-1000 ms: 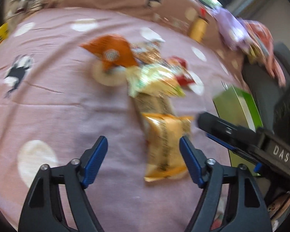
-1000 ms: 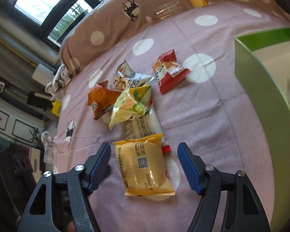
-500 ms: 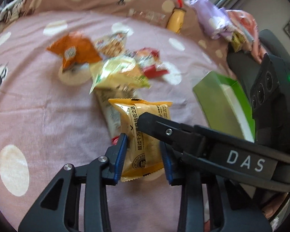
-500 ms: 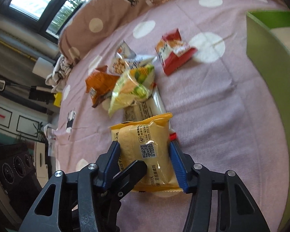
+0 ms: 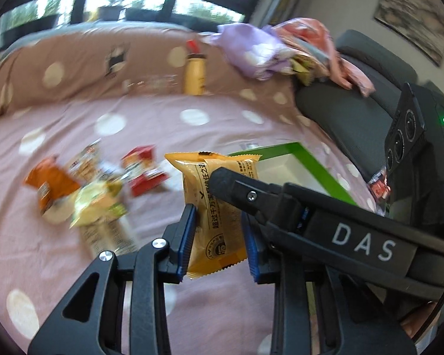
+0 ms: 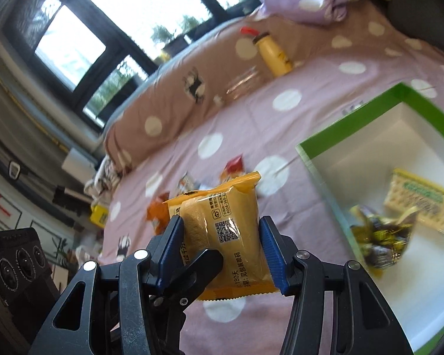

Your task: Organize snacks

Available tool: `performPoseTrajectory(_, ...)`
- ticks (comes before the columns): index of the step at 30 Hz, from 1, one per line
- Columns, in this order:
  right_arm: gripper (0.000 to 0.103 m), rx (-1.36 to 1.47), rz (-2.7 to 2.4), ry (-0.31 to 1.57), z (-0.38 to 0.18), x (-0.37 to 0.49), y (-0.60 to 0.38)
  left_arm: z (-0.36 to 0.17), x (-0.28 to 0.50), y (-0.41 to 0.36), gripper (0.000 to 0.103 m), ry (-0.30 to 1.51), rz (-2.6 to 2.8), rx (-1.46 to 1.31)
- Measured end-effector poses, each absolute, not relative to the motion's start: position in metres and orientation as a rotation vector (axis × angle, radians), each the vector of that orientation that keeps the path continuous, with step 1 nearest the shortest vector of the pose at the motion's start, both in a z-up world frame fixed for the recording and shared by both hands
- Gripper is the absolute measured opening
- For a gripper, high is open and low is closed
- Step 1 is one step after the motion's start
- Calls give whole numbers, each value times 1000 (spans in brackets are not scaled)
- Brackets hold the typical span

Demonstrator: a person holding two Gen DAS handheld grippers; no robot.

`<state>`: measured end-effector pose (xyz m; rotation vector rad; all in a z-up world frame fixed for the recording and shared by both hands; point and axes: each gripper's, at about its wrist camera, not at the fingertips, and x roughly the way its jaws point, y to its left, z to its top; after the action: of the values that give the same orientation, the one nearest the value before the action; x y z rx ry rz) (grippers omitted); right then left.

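Observation:
Both grippers are shut on the same yellow snack packet (image 5: 219, 207), held above the pink dotted bedspread. My left gripper (image 5: 219, 236) clamps its lower part between blue pads. My right gripper (image 6: 222, 233) clamps the same packet (image 6: 222, 230), and its finger crosses the left wrist view. A green box with a white inside (image 6: 325, 177) lies to the right and holds a yellow-green biscuit pack (image 6: 417, 201) and a crumpled gold wrapper (image 6: 379, 236). Several loose snack packets remain on the bedspread: an orange one (image 5: 48, 183), a red one (image 5: 143, 168) and a pale green one (image 5: 97, 204).
A yellow bottle (image 5: 194, 74) leans on the brown dotted pillow (image 5: 74, 68) at the back. A purple and pink pile of bags (image 5: 281, 47) sits on a dark chair (image 5: 355, 112) at the right. Windows run behind the bed.
Both grippers closed on the yellow packet and lifted it off the bedspread. The views now tilt upward, and the green box has come closer on the right.

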<state>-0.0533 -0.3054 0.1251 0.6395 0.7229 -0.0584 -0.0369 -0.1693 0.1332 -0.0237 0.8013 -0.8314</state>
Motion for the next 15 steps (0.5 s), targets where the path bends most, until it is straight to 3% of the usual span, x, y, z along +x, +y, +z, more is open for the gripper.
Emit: performPoseTrajectory(15, 56, 792, -260, 565, 132, -112, -391, 143, -63, -265, 27, 773, -1017, 146)
